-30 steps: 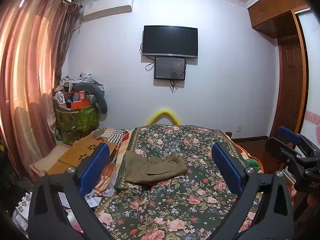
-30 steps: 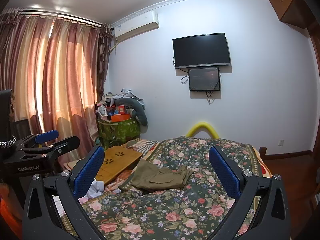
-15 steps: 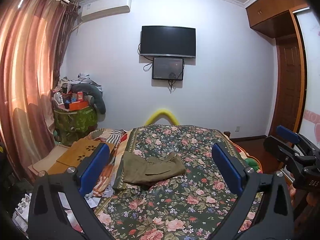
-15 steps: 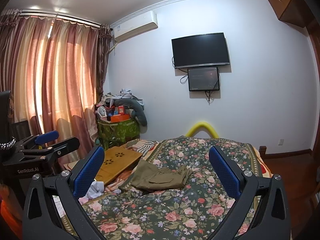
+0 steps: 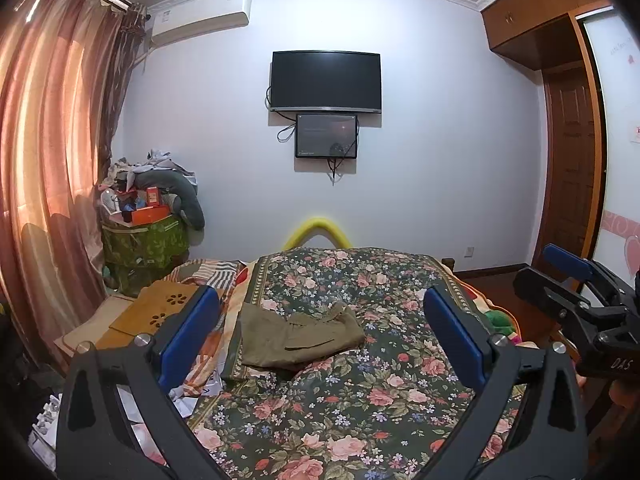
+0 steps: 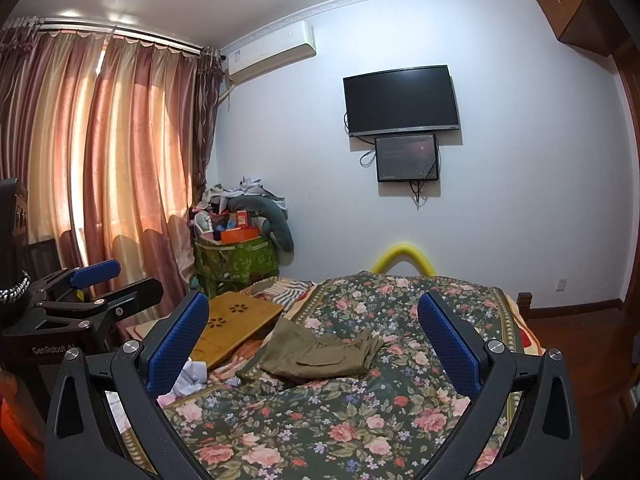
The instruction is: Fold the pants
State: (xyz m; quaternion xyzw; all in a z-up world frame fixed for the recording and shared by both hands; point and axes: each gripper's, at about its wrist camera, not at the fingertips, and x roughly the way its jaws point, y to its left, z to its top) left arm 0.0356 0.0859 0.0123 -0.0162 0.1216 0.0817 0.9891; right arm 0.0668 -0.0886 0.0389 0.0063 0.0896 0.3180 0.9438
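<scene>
Lying crumpled on floral bedspread [image 5: 360, 392], olive pants [image 5: 298, 334], legs hidden, both grippers' fingers [image 5: 188, 338] apart

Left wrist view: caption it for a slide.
Open left gripper hangs above olive-green cloth pants crumpled on floral bedspread.

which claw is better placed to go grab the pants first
Probably the left claw. The crumpled olive-green pants lie near the bed's left edge, framed between its open fingers, while in the right claw's view they sit left of centre. Both are open, empty and well short of them.
</scene>
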